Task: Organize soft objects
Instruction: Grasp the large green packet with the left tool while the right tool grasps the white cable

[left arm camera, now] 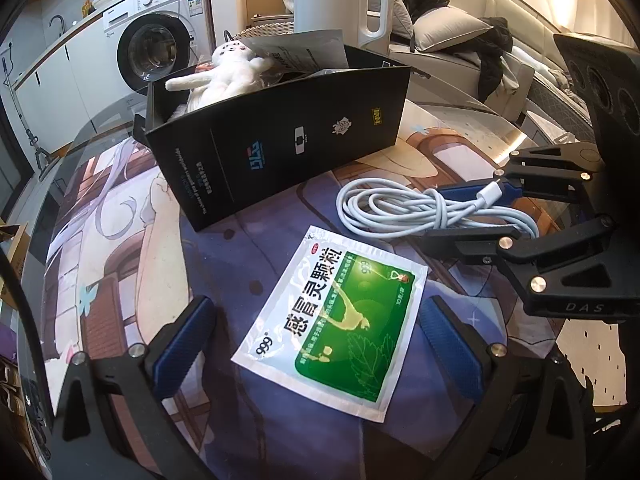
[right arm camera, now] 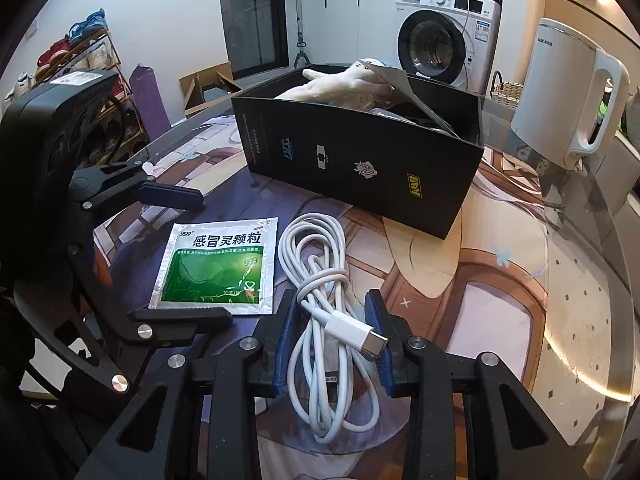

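- While my right gripper (right arm camera: 334, 344) sits at the bottom centre of its own view, its two blue pads stand narrow around the bundled white cable (right arm camera: 320, 300), close on either side of the coils; I read them as pressing the bundle, with the plug end lying just inside the right pad.
- From the left wrist view the same gripper (left arm camera: 460, 216) reaches in from the right edge, its fingers either side of the cable (left arm camera: 404, 208) at centre right.
- My left gripper (left arm camera: 316, 354) stands wide at the bottom of its view, its blue pads apart on either side of the green and white medicine sachet (left arm camera: 332, 320), touching nothing that I can see.
- That sachet (right arm camera: 218, 266) lies flat on the printed table mat (right arm camera: 460, 280), just left of the cable in the right wrist view.
- Behind both, the black box (left arm camera: 280, 136) stands open in the upper centre, with a white plush toy (left arm camera: 224, 74) and a grey pouch (left arm camera: 304, 52) sticking out of it.
- A white kettle (right arm camera: 568, 92) stands at the upper right of the right wrist view, beyond the box.
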`<state>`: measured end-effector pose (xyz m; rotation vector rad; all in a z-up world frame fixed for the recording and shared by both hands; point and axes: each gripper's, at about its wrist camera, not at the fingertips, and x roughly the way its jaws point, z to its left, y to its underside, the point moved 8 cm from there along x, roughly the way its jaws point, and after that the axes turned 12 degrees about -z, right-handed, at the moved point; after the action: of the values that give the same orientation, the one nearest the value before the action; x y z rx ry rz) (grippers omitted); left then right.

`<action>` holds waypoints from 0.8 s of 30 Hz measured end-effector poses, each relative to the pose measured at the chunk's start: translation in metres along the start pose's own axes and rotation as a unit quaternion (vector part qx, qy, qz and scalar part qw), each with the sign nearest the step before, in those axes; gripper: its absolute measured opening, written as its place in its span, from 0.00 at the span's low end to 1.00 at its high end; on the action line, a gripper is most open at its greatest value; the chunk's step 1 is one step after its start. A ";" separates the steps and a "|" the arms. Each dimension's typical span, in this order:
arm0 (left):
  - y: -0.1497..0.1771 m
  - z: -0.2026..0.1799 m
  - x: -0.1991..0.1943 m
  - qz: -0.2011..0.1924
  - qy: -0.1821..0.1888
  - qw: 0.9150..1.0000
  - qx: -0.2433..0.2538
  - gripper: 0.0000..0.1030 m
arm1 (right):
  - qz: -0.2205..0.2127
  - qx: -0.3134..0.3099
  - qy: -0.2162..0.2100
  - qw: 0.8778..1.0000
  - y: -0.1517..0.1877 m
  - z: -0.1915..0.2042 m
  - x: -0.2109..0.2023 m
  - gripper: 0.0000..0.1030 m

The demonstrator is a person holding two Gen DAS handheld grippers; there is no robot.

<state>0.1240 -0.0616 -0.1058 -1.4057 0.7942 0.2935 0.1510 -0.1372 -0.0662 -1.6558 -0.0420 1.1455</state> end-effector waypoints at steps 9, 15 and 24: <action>-0.001 -0.003 0.001 -0.002 0.004 1.000 0.003 0.99 | 0.001 0.011 0.010 1.000 0.006 -0.011 -0.008 0.33; -0.001 -0.008 -0.001 -0.010 0.011 1.000 0.009 0.91 | -0.002 0.040 0.020 0.999 0.011 -0.021 -0.014 0.33; -0.002 -0.017 -0.008 -0.024 0.023 0.999 0.022 0.67 | -0.007 0.055 0.022 0.998 0.015 -0.024 -0.020 0.33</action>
<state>0.1138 -0.0763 -0.0984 -1.3921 0.7994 0.2049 0.1492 -0.1717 -0.0658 -1.5809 0.0378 1.0812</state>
